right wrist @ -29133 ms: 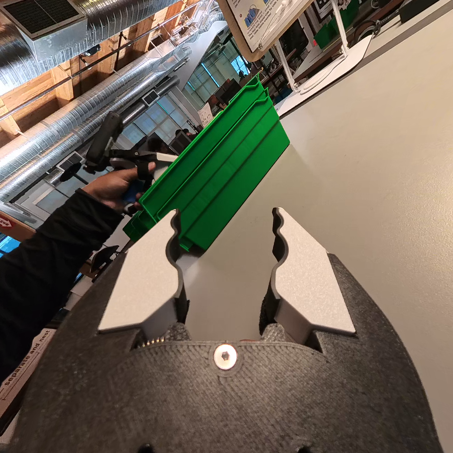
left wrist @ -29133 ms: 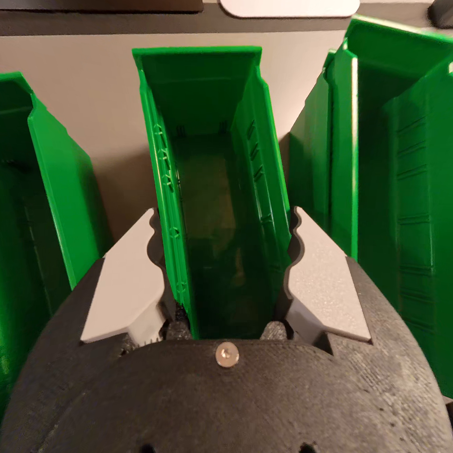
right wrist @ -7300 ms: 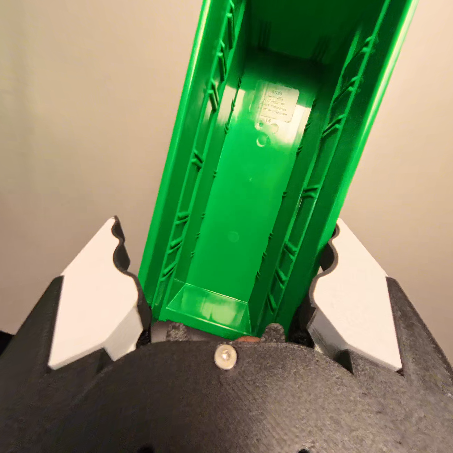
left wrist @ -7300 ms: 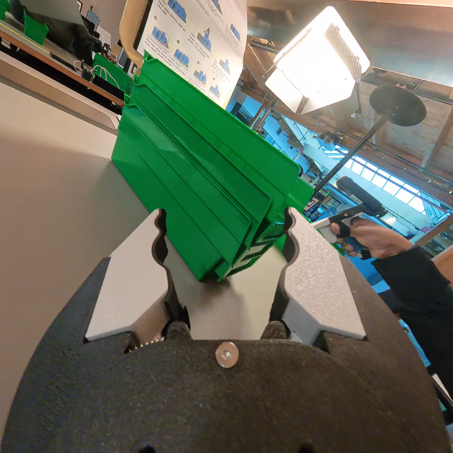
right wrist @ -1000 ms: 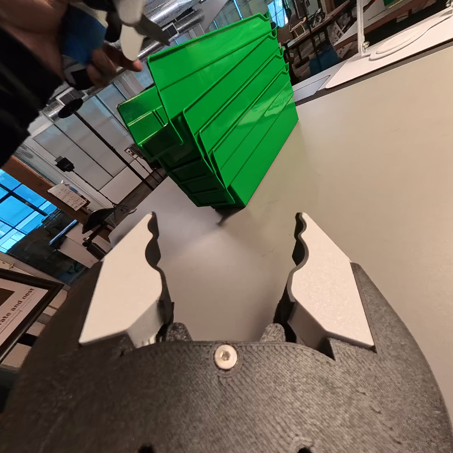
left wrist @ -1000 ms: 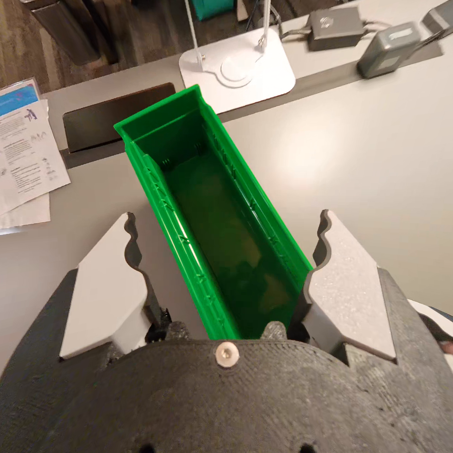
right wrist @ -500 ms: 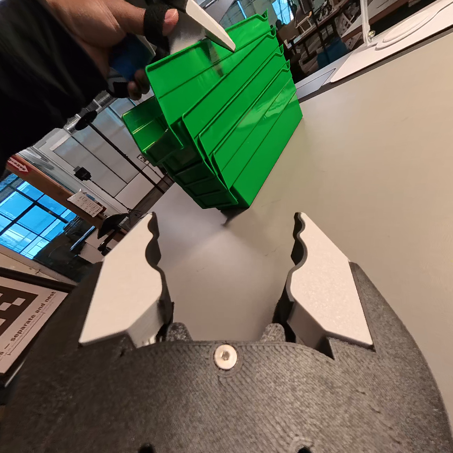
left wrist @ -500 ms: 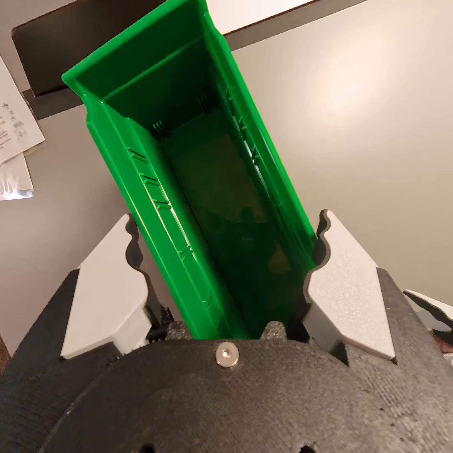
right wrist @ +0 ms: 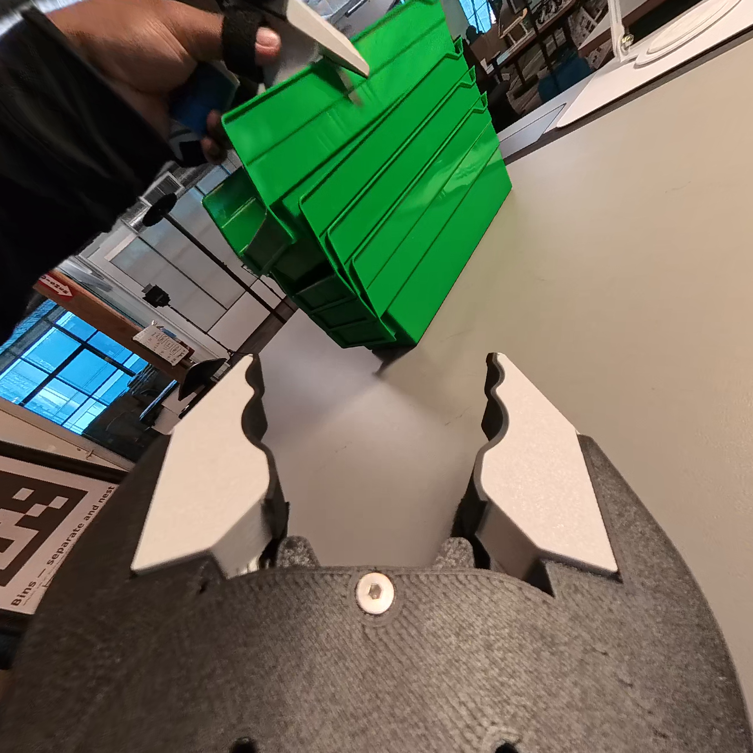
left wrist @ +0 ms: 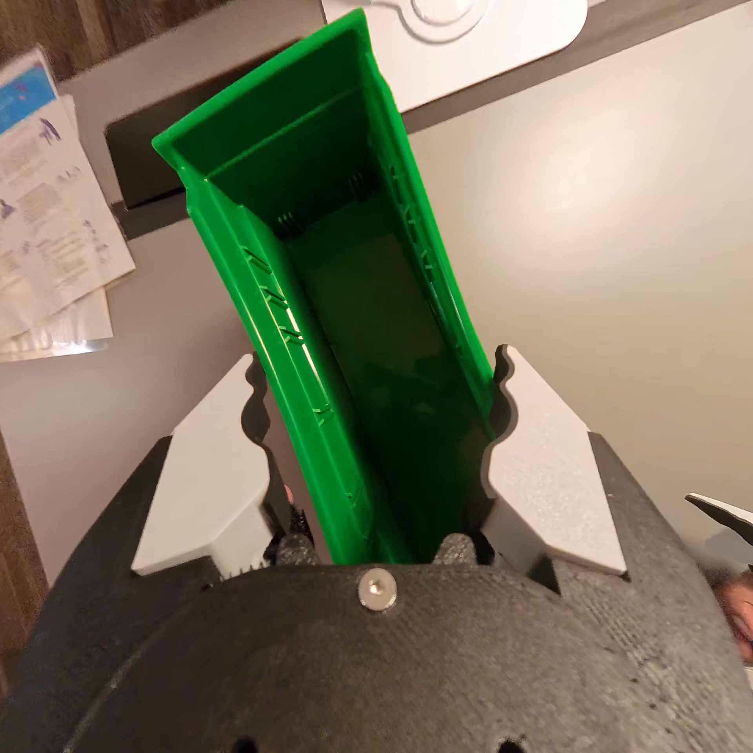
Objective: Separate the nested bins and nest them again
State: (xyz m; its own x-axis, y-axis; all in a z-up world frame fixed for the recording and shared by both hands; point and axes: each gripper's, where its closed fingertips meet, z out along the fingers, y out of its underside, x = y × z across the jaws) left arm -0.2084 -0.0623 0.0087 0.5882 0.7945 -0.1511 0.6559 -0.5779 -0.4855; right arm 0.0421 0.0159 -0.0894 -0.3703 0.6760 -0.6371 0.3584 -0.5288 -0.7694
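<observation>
In the left wrist view my left gripper (left wrist: 377,354) is shut on a long green bin (left wrist: 366,285); both pads press its side walls near the near end. The right wrist view shows this bin (right wrist: 309,122) as the top one of a nested stack of green bins (right wrist: 415,252) on the pale table (right wrist: 611,285), its near end sitting a little higher than the rest. A left finger (right wrist: 330,49) and the hand holding that gripper show over it. My right gripper (right wrist: 373,358) is open and empty, low over the table just in front of the stack.
Printed sheets (left wrist: 49,244) lie at the table's left. A white lamp base (left wrist: 448,24) and a dark recessed panel (left wrist: 134,171) sit at the far edge. A card with a black square marker (right wrist: 36,525) stands left of my right gripper. A right finger (left wrist: 725,517) shows at the right edge.
My left jaws have closed from wide open onto the top bin's side walls, and the left gripper has come closer in over it. The right gripper has stayed open and almost still.
</observation>
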